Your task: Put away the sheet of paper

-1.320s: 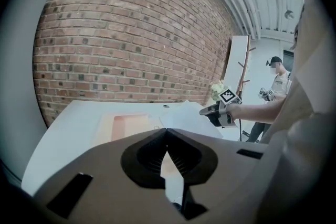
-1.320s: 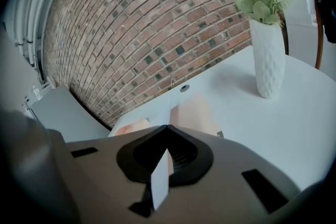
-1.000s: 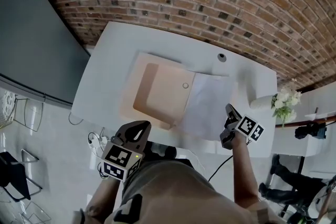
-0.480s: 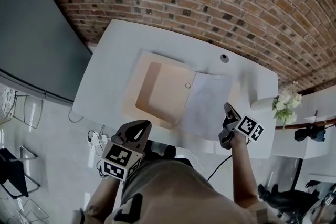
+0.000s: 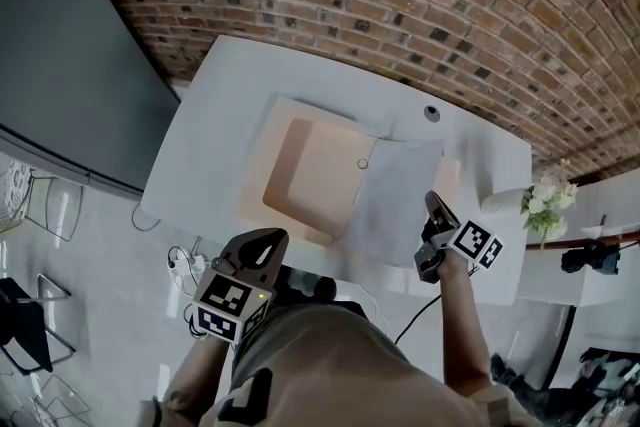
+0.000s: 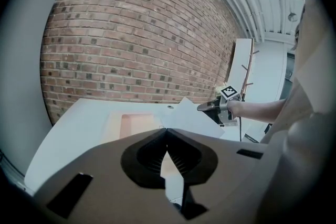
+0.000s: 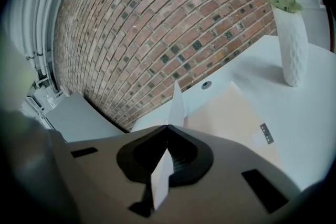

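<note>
Paper (image 7: 177, 105) edge-on in right tool (image 7: 167, 126) — face unseen

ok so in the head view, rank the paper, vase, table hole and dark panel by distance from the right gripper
1. sheet of paper, in the right gripper jaws
2. vase, to its right
3. table hole, by the far edge
4. dark panel, far left

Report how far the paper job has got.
Done: the right claw is shut on the sheet of paper, one edge raised off the white table. In hand: the sheet hangs just right of the open beige folder. Left: sheet not yet inside, folder not closed. The left claw is shut and empty.
</note>
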`<state>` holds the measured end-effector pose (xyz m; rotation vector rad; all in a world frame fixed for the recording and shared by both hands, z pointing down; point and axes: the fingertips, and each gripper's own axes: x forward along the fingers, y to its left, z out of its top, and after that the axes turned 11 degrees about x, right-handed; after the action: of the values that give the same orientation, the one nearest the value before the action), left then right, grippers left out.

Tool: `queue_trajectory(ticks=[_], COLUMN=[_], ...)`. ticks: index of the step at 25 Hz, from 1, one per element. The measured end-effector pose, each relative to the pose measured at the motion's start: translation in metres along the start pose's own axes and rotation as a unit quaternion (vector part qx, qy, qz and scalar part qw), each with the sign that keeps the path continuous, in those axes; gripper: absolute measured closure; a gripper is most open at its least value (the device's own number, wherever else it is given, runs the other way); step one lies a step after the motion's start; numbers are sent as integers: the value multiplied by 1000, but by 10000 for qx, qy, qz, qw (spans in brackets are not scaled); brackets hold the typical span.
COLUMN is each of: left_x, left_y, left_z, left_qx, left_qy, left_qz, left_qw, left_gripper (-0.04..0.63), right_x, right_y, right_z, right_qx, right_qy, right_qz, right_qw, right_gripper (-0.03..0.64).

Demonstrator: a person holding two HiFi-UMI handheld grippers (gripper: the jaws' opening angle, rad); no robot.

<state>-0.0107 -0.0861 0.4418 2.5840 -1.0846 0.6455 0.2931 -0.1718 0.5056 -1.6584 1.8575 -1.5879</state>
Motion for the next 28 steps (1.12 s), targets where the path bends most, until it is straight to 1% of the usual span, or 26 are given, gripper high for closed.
queue_trajectory(ticks=[10, 18, 23, 26, 28], left_x=[1, -1, -3, -5, -6], left_y=[0, 1, 2, 3, 4], left_z=[1, -4, -5, -7, -8], left_qx=[2, -37, -40, -59, -72], left_qy=[-40, -23, -32, -18, -15], left_qz=[-36, -6, 12, 24, 33], left_qw=[10000, 10000, 10000, 10000, 10000], left_gripper=[581, 581, 581, 581, 581], right_x=[-3, -2, 3, 6, 10], right_y=[59, 84, 87, 80, 69], right_z=[3, 0, -6, -8, -10], right_qx=[60, 68, 173, 315, 377], right_qy=[48, 192, 301, 322, 339], right_qz=[748, 1136, 1207, 1157, 1046], right_qw=[9972, 9933, 9921, 9923, 9932], right_gripper=[594, 594, 594, 594, 594])
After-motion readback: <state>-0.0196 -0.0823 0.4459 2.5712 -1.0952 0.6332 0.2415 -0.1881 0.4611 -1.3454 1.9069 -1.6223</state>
